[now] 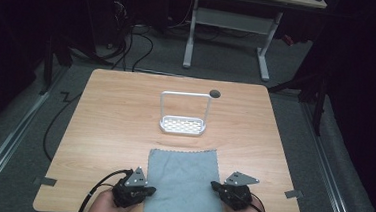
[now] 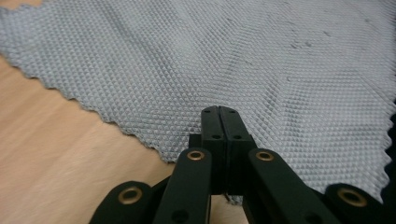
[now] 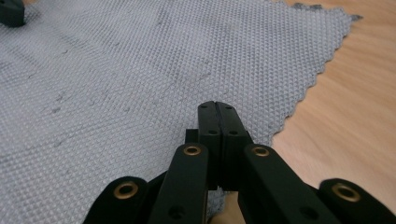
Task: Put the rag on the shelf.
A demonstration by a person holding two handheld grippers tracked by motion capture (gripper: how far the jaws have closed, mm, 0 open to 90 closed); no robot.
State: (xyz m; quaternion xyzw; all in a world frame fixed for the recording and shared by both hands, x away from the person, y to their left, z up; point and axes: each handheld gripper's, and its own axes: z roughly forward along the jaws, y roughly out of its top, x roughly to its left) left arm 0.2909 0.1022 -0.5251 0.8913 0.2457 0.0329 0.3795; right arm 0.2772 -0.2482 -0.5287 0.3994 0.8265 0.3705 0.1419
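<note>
One grey cloth (image 1: 183, 183) lay flat on the near part of the wooden surface (image 1: 109, 130), its front edge reaching the surface's near edge. It was roughly square, woven in a fine raised diamond pattern, with pinked, zigzag edges all round; a few small dark specks and faint smudges marked its weave. In the left gripper view the cloth (image 2: 233, 60) spread ahead of the jaws with its toothed edge running diagonally across the wood, and in the right gripper view the cloth (image 3: 140, 70) did the same on the other side, one corner pointing away toward the bare wood.

Two grippers worked at it, one in each hand. The left gripper (image 1: 146, 189) sat at the cloth's left edge and the right gripper (image 1: 216, 186) at its right edge, both near the front corners. Each pair of jaws was pressed fully together, tips meeting flush just over the cloth; whether any fabric was pinched between them could not be told.

Beyond the cloth, well apart from it, stood one white rack (image 1: 183, 120): a perforated tray with a tall wire loop handle. One small dark round hole (image 1: 215, 94) sat in the surface just behind it.
</note>
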